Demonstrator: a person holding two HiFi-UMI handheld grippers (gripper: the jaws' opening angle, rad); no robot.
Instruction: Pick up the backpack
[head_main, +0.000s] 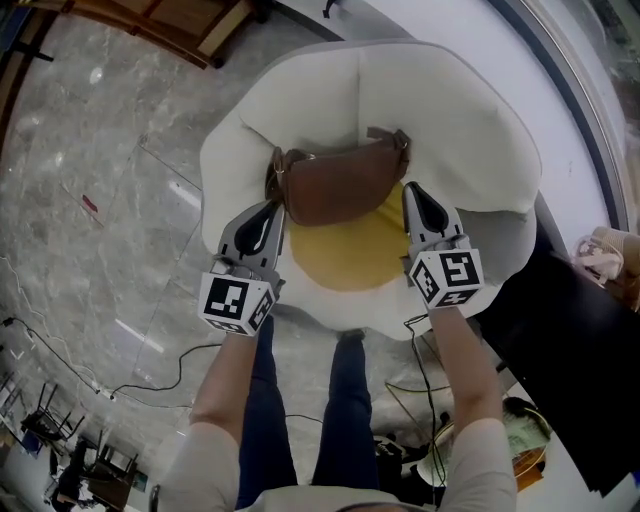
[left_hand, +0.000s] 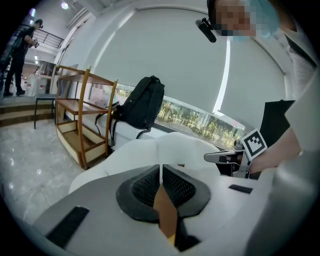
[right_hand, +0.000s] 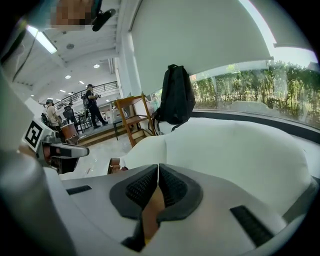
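Softness is expected of the brown backpack (head_main: 335, 190) at the cushion's (head_main: 450, 120) back edge. It is judged light and slouchy (best taken by its top straps), while left gripper (head_main: 274, 208) and right gripper (head_main: 410, 190) are shut tight, empty.

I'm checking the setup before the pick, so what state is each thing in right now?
left gripper: shut, nothing between its jaws.
right gripper: shut, nothing between its jaws.
brown bag: lying on the cushion between the two grippers, not gripped.
egg-shaped cushion: on the floor, bearing the bag.
black backpack: upright on the window ledge, untouched.
wooden rack: standing upright on the floor.
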